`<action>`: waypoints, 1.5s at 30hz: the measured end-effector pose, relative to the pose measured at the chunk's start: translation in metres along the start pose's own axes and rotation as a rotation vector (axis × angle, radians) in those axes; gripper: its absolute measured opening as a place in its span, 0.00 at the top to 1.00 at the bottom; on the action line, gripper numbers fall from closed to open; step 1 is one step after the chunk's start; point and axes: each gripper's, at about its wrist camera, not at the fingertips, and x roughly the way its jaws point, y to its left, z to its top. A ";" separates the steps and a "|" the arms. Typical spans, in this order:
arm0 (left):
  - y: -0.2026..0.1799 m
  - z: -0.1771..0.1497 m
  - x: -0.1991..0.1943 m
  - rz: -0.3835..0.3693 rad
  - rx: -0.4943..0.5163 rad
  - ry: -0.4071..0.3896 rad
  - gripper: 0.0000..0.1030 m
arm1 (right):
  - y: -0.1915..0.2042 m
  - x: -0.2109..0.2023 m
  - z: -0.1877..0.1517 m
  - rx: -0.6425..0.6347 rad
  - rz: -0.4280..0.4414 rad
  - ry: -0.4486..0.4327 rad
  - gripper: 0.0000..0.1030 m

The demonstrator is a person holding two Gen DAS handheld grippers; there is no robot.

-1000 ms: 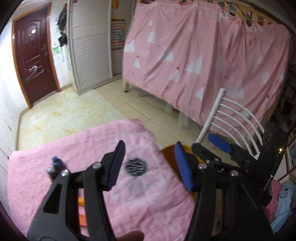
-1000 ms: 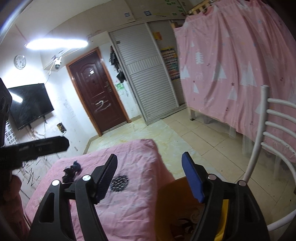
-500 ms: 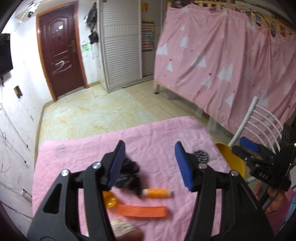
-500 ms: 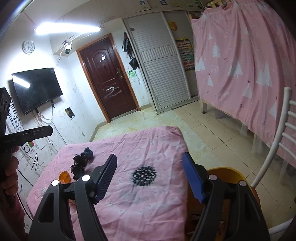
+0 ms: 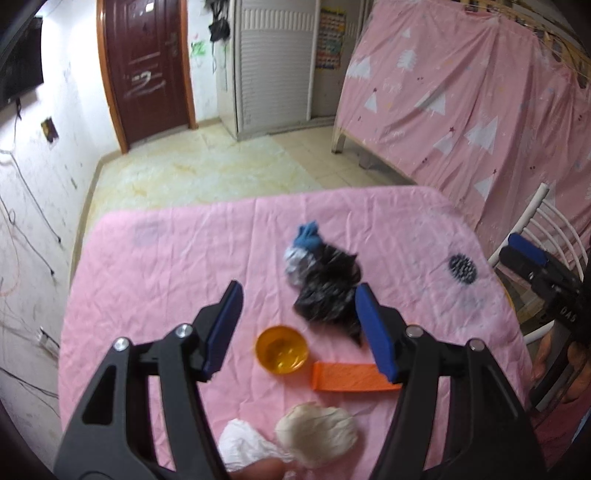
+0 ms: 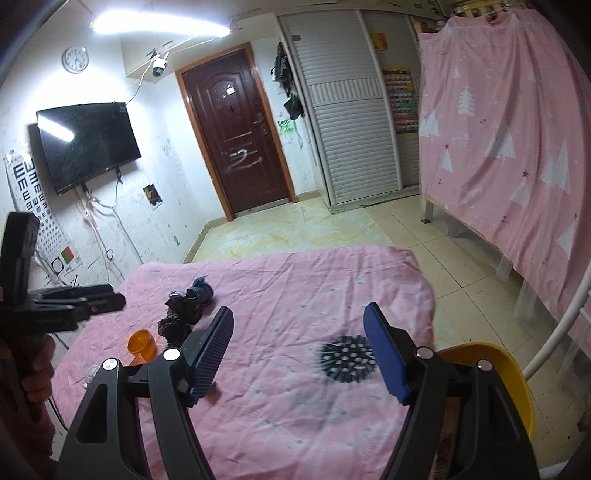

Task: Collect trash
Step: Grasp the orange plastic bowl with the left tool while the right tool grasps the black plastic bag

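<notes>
The left tool (image 5: 299, 328) hovers over the desk (image 5: 166, 258), its jaws opening, nothing between them. The right tool (image 6: 299, 350) is open and empty. Trash lies near the desk's middle: a crumpled black bag (image 5: 328, 288), an orange cup (image 5: 282, 349), an orange wrapper (image 5: 351, 376) and white paper wads (image 5: 317, 432). All appear light; the bag is soft, so pinch a raised fold. The yellow bin (image 6: 491, 373) stands beside the desk's right edge. Open room surrounds the items.

1. Dark brown door (image 6: 236, 133) standing shut in scuffed white wall
2. TV (image 6: 86, 146) hanging beside eye chart (image 6: 35, 206)
3. Tube light (image 6: 159, 26) glowing overhead
4. Pink curtain (image 6: 517, 147) draping over bed frame
5. Beige tiled floor (image 6: 424, 229) showing stains
</notes>
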 end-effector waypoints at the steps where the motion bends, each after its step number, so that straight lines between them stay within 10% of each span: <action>1: 0.004 -0.003 0.005 -0.005 -0.007 0.013 0.41 | 0.004 0.003 0.001 -0.008 0.002 0.006 0.35; 20: 0.011 -0.034 0.043 -0.063 0.054 0.107 0.54 | 0.083 0.074 0.009 -0.130 0.063 0.136 0.30; 40: 0.062 -0.039 0.017 -0.065 -0.058 0.029 0.61 | 0.128 0.139 -0.008 -0.177 0.112 0.324 0.27; 45: 0.066 -0.037 0.015 -0.058 -0.076 0.019 0.61 | 0.129 0.145 -0.012 -0.185 0.092 0.343 0.54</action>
